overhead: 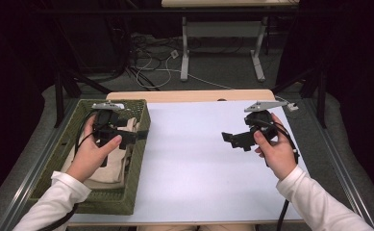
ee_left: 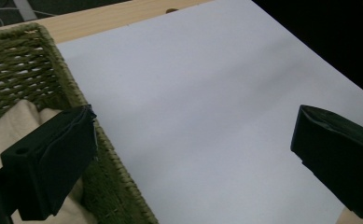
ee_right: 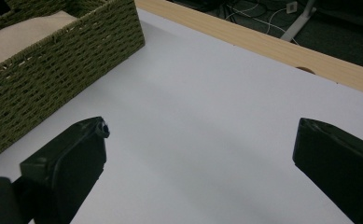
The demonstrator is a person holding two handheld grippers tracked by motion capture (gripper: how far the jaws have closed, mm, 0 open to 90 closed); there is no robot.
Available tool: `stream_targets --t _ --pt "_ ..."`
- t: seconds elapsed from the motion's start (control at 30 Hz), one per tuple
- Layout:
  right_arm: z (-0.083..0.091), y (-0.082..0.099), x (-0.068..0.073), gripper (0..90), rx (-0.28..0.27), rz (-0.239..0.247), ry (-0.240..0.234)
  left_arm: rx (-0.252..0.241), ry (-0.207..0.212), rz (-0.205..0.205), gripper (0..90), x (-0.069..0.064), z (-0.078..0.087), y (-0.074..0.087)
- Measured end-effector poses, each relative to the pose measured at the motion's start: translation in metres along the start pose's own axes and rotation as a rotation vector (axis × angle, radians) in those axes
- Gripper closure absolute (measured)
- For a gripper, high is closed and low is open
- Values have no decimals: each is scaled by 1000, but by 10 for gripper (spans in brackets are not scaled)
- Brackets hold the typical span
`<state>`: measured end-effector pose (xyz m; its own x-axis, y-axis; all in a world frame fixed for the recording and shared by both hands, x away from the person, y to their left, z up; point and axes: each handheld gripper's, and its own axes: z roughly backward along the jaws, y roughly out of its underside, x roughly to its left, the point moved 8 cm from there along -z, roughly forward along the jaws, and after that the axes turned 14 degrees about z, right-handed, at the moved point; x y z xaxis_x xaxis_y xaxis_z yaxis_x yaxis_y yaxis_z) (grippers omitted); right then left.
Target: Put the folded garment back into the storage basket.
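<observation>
The basket (overhead: 139, 159) is woven from rough, matt olive-green cord or straw, its weave open in places. The cloth (overhead: 110, 166) inside it looks soft, beige and matt, folded in smooth layers. The desk (overhead: 199, 159) has a smooth, pale, matt top like paper or laminate, edged at the far side by light wood. The fingers (ee_right: 69, 163) are matt black plastic.

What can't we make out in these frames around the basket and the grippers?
- Cloth in the basket: high view, partly hidden by the left hand and left hand-held gripper; whether it is one piece or several can't be told.
- Basket: left gripper view, cut off by the frame edge and behind a jaw.
- Right hand-held gripper: high view, too small and dark to tell the jaws apart.
</observation>
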<state>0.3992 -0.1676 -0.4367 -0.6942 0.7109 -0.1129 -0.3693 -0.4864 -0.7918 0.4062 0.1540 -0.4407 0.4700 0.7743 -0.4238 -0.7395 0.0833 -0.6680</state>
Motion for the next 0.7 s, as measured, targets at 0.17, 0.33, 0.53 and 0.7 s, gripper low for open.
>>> stream_targets --t 0.17,0.33,0.53,0.7 --pt "6 13 -4 21 -7 -12 11 9 20 -12 3 -9 -6 7" --pt "11 27 -9 21 -20 -41 4 32 21 -22 3 -12 -5 15" --pt "17 45 -16 21 -33 -72 18 19 21 -42 3 -8 2 25" --pt "23 57 -20 21 -42 -87 35 -22 22 12 3 -2 11 31"
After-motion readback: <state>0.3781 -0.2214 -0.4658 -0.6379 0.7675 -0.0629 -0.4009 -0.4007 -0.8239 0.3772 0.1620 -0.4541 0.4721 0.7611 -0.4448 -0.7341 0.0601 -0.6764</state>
